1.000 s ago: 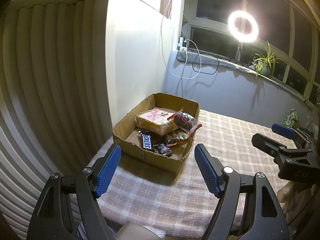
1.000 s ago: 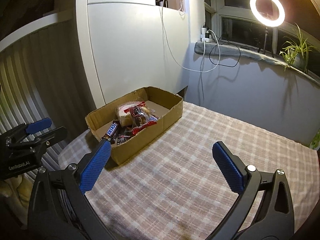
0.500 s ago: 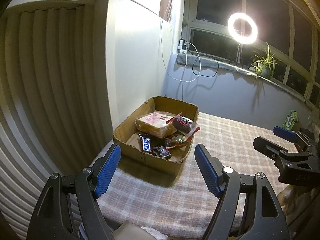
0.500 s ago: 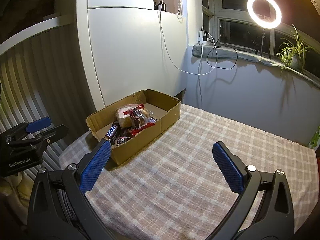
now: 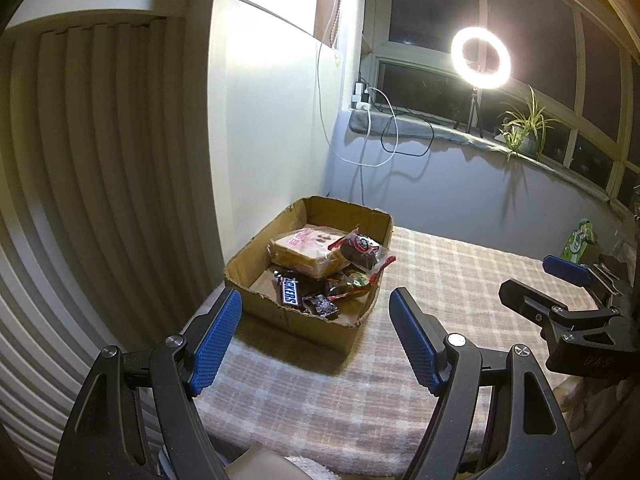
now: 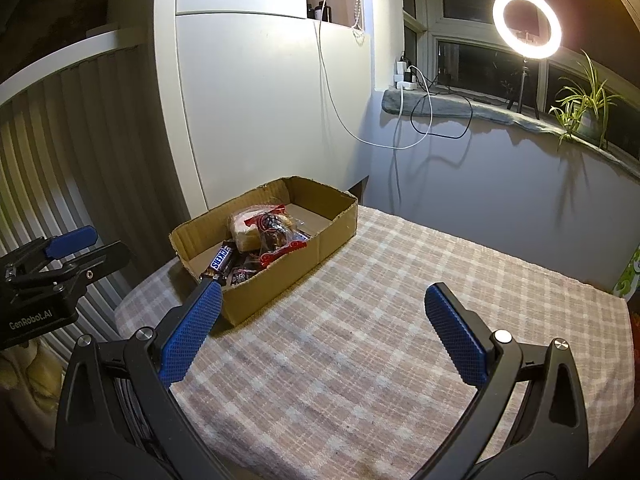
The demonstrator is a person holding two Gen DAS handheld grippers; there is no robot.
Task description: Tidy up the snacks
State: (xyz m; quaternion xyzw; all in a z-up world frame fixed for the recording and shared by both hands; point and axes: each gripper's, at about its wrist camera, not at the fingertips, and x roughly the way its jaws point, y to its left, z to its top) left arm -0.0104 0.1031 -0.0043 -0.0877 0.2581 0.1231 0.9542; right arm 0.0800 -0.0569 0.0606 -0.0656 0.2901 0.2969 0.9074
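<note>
Left gripper (image 5: 314,342): spread, empty, drawn slightly back from cardboard box (image 5: 288,320).
Right gripper (image 6: 322,336): spread, empty.
Snacks (image 5: 320,264): small wrappers unreadable.

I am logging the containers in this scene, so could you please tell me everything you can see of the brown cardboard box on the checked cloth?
The brown cardboard box is a shallow open-topped rectangular tray with low walls and ragged, torn rims. It rests flat on the checked cloth, near the table's far left corner close to the white wall panel. Inside lie a wrapped bread loaf, a Snickers bar and other snack packets. Neither gripper touches it.
</note>
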